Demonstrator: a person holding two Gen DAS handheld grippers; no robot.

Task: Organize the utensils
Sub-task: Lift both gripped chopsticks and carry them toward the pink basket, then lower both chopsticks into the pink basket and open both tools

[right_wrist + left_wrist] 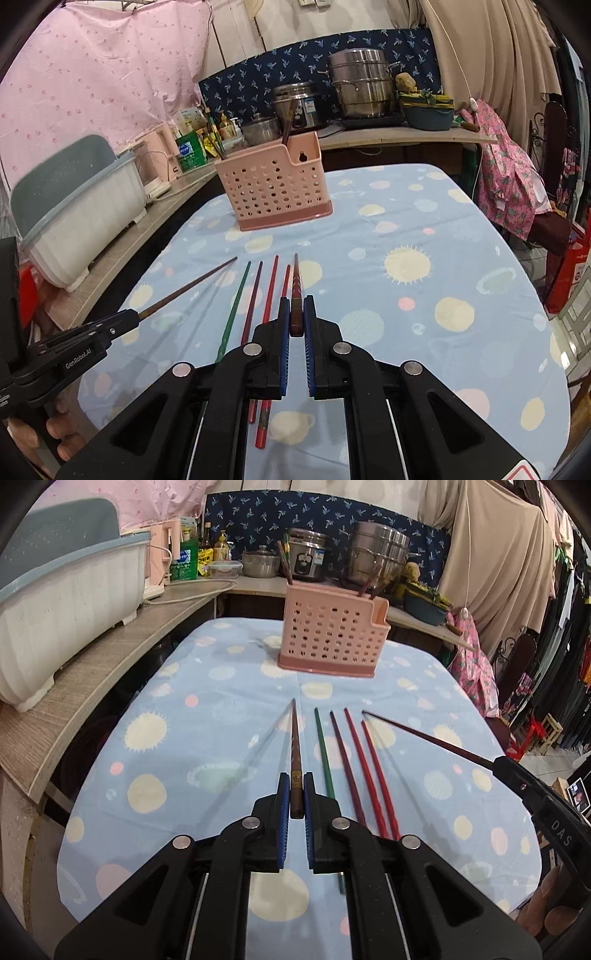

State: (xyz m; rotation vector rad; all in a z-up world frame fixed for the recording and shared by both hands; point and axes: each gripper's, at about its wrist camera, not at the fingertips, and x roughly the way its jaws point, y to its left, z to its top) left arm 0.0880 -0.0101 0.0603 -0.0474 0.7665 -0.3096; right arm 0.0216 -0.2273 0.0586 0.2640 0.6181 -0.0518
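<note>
My left gripper (pixel 296 778) is shut on the thick end of a brown chopstick (pixel 294 738), which is lifted above the blue spotted tablecloth (pixel 184 746). My right gripper (pixel 296 300) is shut on a dark patterned chopstick (pixel 296 277), also raised. Each wrist view shows the other gripper: the right gripper (pixel 496 762) at the right edge, the left gripper (pixel 135 315) at the left. Between them a green chopstick (pixel 324 751), a maroon one (pixel 343 760) and two red ones (pixel 364 768) lie side by side on the cloth. A pink perforated utensil holder (pixel 332 637) (pixel 273 184) stands upright at the far end, with a few chopsticks in it.
A white and grey dish rack (pixel 55 609) (pixel 85 221) sits on a wooden shelf (pixel 85 686) along the left side. Pots and a rice cooker (pixel 308 559) line the counter behind the table. A chair draped with pink patterned cloth (pixel 513 188) stands at the right.
</note>
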